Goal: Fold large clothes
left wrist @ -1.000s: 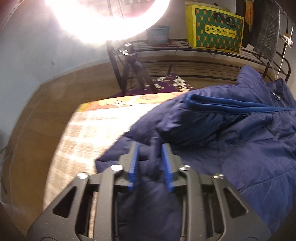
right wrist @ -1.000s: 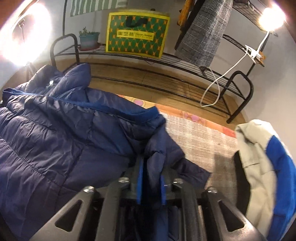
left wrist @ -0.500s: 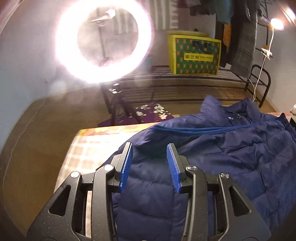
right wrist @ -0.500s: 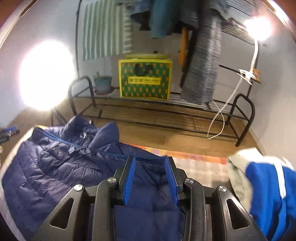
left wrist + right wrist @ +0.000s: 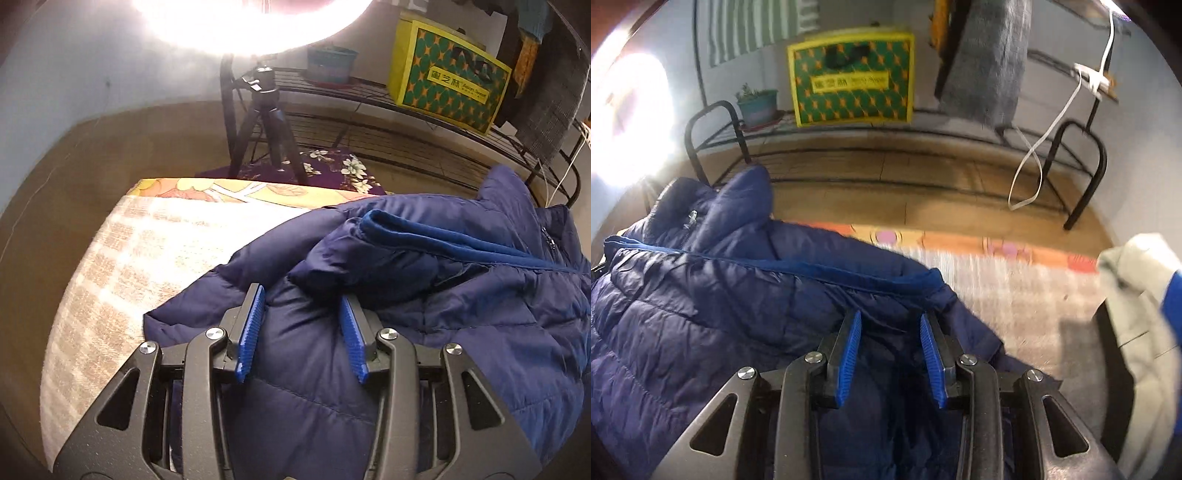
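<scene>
Both our left gripper (image 5: 301,301) and right gripper (image 5: 890,328) gape, empty, over the jacket (image 5: 461,314); we judge each should bite one sleeve edge, deep, before folding inward.

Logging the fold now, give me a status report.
Left claw open, right claw open, both over navy jacket. Jacket spread on bed. White-and-blue garment at right.
</scene>
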The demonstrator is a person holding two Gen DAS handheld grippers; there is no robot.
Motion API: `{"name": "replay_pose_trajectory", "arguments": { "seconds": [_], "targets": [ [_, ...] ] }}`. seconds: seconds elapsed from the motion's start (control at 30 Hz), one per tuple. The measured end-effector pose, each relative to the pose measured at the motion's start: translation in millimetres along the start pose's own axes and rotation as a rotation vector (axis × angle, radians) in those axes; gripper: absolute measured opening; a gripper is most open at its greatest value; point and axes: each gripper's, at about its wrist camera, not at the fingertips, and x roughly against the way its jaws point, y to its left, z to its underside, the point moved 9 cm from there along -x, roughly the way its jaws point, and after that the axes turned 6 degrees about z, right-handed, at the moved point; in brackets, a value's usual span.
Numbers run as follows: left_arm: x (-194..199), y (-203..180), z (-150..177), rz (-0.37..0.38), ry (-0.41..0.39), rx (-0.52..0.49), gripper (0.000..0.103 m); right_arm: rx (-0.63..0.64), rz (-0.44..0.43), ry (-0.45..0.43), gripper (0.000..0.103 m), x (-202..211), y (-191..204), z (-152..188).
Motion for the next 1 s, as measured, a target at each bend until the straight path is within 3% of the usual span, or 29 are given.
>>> {"name": "replay_pose_trajectory", "arguments": {
  "seconds": [0.1, 0.17, 0.3, 0.47, 0.57, 0.67, 0.9, 1.0],
  "targets": [
    [29.0, -9.8, -2.8, -0.067, -0.071, -0.09, 0.044, 0.035, 0.048, -0.017, 0.033, 8.3, 2.2, -1.3],
    [56.6, -25.1, -3.1, -0.036, -0.126, -0.126, 0.044, 0.036, 0.055, -0.045, 0.033, 22.1, 2.6, -1.3],
    [119.8, -85.8, 17.5, 0.157, -0.191, -0.159, 0.044, -0.013, -0.044, -0.12, 0.035, 69.4, 11.2, 5.9],
    [136.2, -164.7, 56.5, 0.306, -0.136, -0.253, 0.044, 0.016, -0.151, -0.126, 0.04, 113.8, 34.0, 50.7],
    [120.6, -202.2, 78.0, 0.267, -0.112, -0.384, 0.044, 0.084, -0.15, -0.092, 0.042, 116.3, 44.9, 78.9],
    [86.2, -214.6, 104.2, 0.243, -0.011, -0.428, 0.044, 0.155, -0.102, -0.03, 0.042, 100.8, 46.1, 102.9],
    [92.4, -211.0, 111.6, 0.219, -0.056, -0.439, 0.044, 0.094, -0.119, -0.016, 0.047, 95.5, 37.6, 117.4],
    [117.0, -196.5, 109.9, 0.264, -0.093, -0.383, 0.044, 0.032, -0.143, -0.027, 0.05, 109.7, 31.1, 121.8]
  ]
}}
